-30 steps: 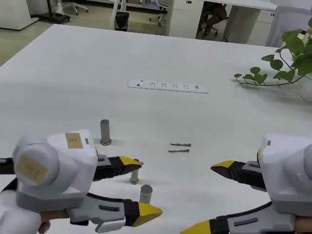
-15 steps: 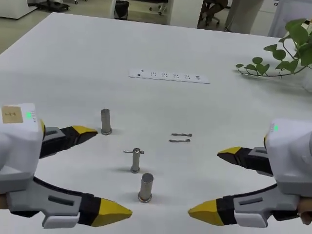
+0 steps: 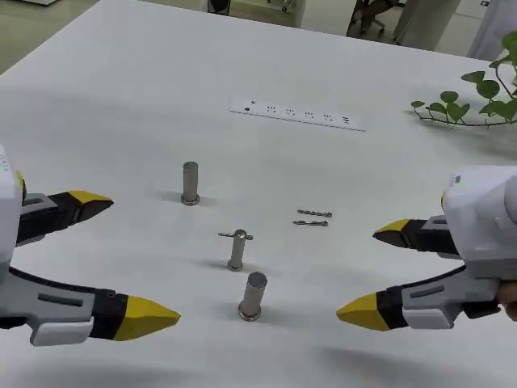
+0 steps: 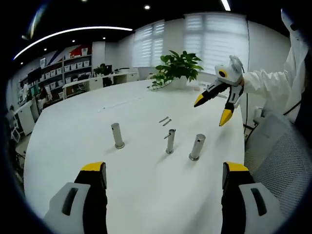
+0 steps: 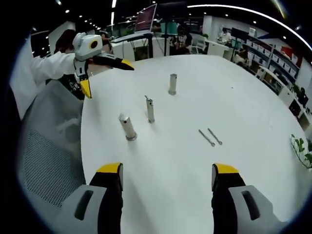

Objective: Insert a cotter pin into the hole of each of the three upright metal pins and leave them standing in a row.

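Counting the work on the table (image 3: 121, 97), I judged one insertion of three done. The middle pin (image 3: 237, 252) stood upright with a cotter pin (image 3: 235, 236) lying crosswise through its top. The far pin (image 3: 190, 183) and the near pin (image 3: 253, 295) also stood upright, but as far as I could tell nothing passed through either, so two insertions were left. All three stood in a slanting row, near one another but apart, which suited the way they were meant to end up.

The two loose cotter pins (image 3: 315, 214) lay flat and side by side on the table, to the right of the row, between it and my right claw (image 3: 358, 273).

That right claw was spread wide, with nothing between its jaws, and it touched neither pin nor cotter. My left claw (image 3: 140, 258) hung on the other side of the row, equally released and empty, with its jaws well apart from the far pin. In the left gripper view the three pins stood ahead, between its open jaws but well beyond them. I reckoned the right claw was better placed to pick up a loose cotter pin, since it was the nearer one.
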A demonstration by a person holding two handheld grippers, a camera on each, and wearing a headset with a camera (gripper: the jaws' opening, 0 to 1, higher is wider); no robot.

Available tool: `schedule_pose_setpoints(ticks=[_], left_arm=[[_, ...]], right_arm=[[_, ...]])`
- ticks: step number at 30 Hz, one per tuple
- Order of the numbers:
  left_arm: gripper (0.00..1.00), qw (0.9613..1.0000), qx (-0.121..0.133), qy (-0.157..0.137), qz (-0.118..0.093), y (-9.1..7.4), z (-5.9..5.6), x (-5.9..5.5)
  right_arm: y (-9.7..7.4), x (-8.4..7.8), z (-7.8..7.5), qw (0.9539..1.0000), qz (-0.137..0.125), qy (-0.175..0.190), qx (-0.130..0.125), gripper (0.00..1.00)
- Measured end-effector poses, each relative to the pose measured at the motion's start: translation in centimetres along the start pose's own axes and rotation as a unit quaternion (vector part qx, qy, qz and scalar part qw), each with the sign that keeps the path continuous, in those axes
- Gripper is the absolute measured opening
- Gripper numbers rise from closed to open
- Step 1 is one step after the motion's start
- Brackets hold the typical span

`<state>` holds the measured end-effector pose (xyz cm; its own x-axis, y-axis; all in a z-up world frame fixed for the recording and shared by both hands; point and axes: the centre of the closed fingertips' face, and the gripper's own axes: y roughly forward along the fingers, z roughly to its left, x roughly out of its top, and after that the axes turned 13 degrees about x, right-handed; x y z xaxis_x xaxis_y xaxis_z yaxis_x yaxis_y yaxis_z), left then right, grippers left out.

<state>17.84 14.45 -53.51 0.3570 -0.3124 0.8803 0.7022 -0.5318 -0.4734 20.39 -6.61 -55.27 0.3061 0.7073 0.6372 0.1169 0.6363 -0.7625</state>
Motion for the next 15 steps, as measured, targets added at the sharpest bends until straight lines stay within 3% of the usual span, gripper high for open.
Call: schedule_pose_setpoints(ticks=[7, 15], left_arm=[[0.99, 1.0000, 0.005, -0.001, 0.003, -0.8, 0.2, -0.5], [0.99, 0.9998, 0.015, -0.011, -0.003, -1.9, 0.6, -0.4]], right_arm=[[0.9, 1.5, -2.4, 0.9983, 0.034, -0.047, 0.009, 0.58], [2.5, 2.7, -4.8, 0.9901, 0.089, -0.102, 0.036, 0.42]])
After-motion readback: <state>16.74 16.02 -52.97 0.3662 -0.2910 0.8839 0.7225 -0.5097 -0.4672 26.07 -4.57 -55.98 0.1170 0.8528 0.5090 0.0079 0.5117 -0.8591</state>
